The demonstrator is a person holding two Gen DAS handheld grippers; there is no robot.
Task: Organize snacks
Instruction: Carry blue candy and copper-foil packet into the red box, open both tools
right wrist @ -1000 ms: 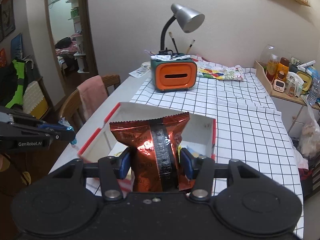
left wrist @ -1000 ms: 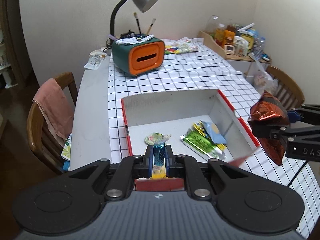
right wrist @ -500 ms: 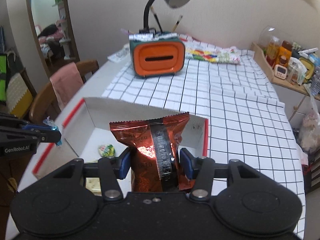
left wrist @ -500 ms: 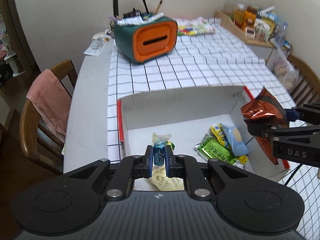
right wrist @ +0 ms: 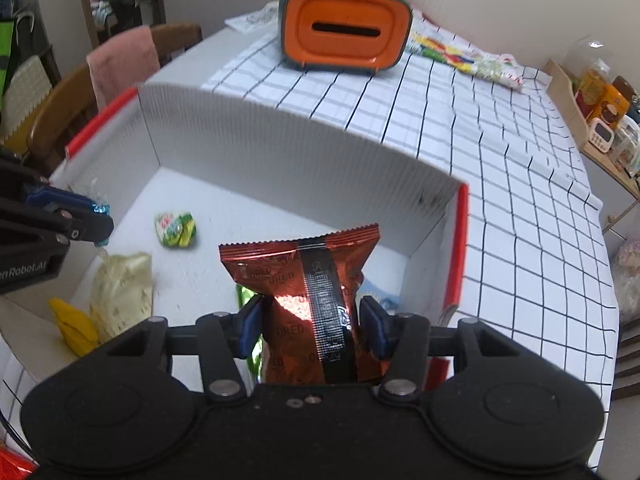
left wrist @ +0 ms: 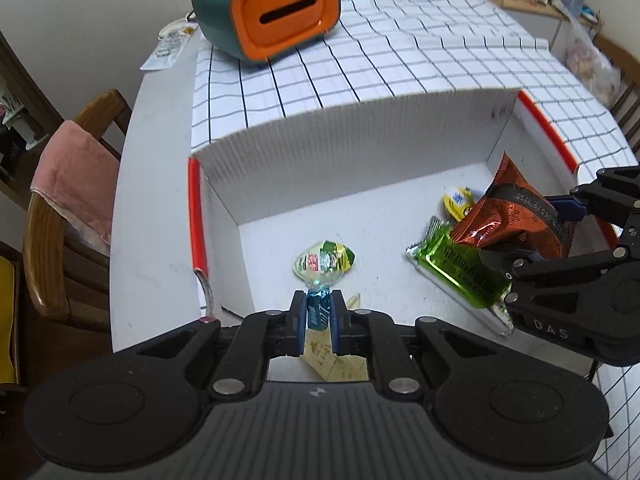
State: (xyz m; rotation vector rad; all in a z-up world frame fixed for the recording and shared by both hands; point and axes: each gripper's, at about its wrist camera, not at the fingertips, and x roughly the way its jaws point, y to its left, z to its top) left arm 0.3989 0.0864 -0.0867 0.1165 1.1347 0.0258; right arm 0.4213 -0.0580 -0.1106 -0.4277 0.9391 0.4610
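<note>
Both claws carry snacks over the white box [left wrist: 360, 148]: the left gripper [left wrist: 316, 312] pinched tight on a small blue-wrapped candy [left wrist: 318, 308], the right gripper [right wrist: 312, 320] partly open and clamped on a red Oreo packet [right wrist: 308, 280].

Against a second ago, both grippers have dropped from above the box's near rim to inside its walls, and the lamp has left view. The candy hangs over the box floor just in front of a green-and-white sweet [left wrist: 324, 260]; the Oreo packet sits low at the box's right side, over a green bar wrapper [left wrist: 456, 272] and a yellow packet [left wrist: 458, 200]. Bare floor lies open across the box's middle and far half. The red-edged side walls [left wrist: 196, 216] flank each gripper, and an orange tissue box [left wrist: 280, 8] stands well beyond the far wall.
</note>
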